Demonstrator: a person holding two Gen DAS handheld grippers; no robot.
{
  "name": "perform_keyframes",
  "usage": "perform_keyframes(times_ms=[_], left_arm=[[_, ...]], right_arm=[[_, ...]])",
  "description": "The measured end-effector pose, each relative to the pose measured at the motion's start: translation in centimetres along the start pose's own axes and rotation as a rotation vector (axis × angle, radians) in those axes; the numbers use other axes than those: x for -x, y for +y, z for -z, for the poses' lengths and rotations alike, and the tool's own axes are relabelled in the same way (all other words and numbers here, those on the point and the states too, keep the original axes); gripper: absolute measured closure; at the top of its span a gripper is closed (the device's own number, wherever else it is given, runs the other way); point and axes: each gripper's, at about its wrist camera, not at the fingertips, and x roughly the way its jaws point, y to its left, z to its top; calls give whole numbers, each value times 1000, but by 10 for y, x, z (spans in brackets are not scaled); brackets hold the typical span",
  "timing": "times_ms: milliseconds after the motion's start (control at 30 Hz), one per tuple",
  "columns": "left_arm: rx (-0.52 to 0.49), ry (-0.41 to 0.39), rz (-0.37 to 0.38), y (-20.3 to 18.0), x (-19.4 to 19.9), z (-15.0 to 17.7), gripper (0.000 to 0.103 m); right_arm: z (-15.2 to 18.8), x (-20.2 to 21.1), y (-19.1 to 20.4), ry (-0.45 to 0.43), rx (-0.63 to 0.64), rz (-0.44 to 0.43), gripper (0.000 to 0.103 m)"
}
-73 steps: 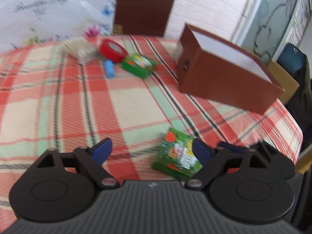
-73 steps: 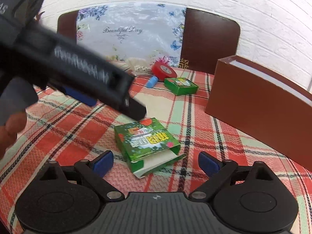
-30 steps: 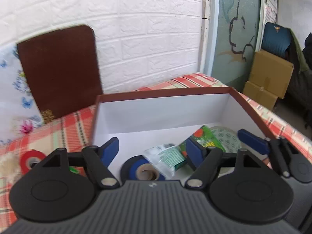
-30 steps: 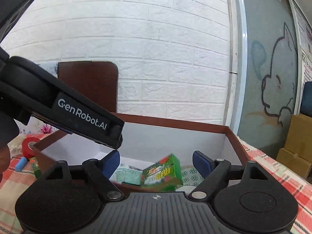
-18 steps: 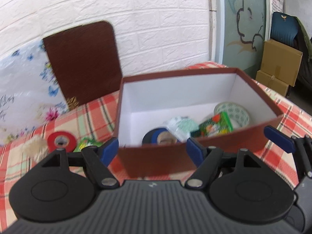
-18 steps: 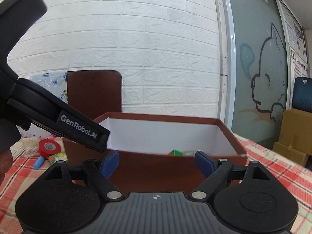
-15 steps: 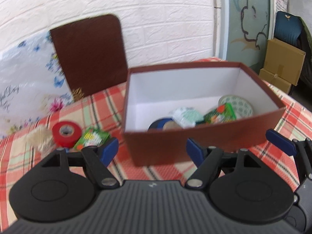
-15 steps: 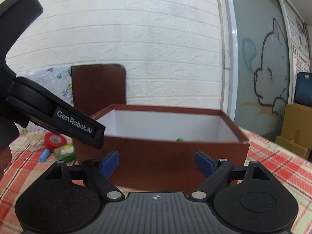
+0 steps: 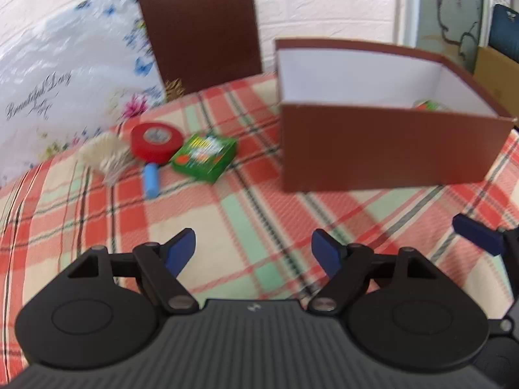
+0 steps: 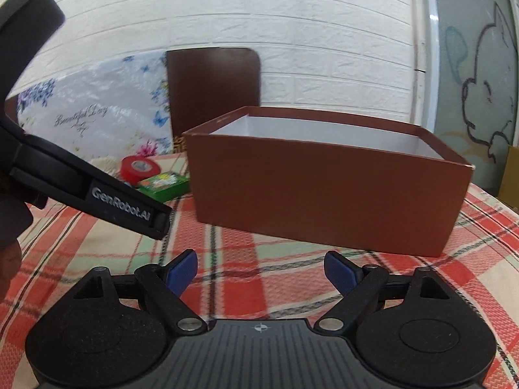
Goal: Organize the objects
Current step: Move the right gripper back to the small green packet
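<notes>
The left gripper (image 9: 253, 248) stands with its blue pads spread wide and nothing between them, above bare plaid tablecloth (image 9: 227, 214). The right gripper (image 10: 261, 270) is likewise released – jaws apart, empty, only cloth between the pads.

A brown cardboard box (image 9: 382, 149) with a white interior sits open-topped on the cloth, ahead and to the right in the left wrist view, straight ahead in the right wrist view. A green-and-red item shows just above its near wall at the far right corner; the rest of the contents are hidden.

Left of the box, well apart from both grippers, four items lie clustered – a red tape roll (image 9: 155, 139), a green carton (image 9: 204, 157) just beside it, a blue cylinder (image 9: 151, 180) in front of the roll, and a pale fan-shaped bundle (image 9: 107, 157) to its left. A brown chair back (image 9: 198, 29) stands behind the table.
</notes>
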Motion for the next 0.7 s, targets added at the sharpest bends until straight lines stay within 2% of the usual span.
perform_keyframes(times_ms=[333,700], left_arm=[[76,49,-95,46,-16,25,23],[170,50,-181,100,-28,39,20]], right_arm=[[3,-5,44,44,138,-82,17],[0,-25,97,72,275,-199,17]])
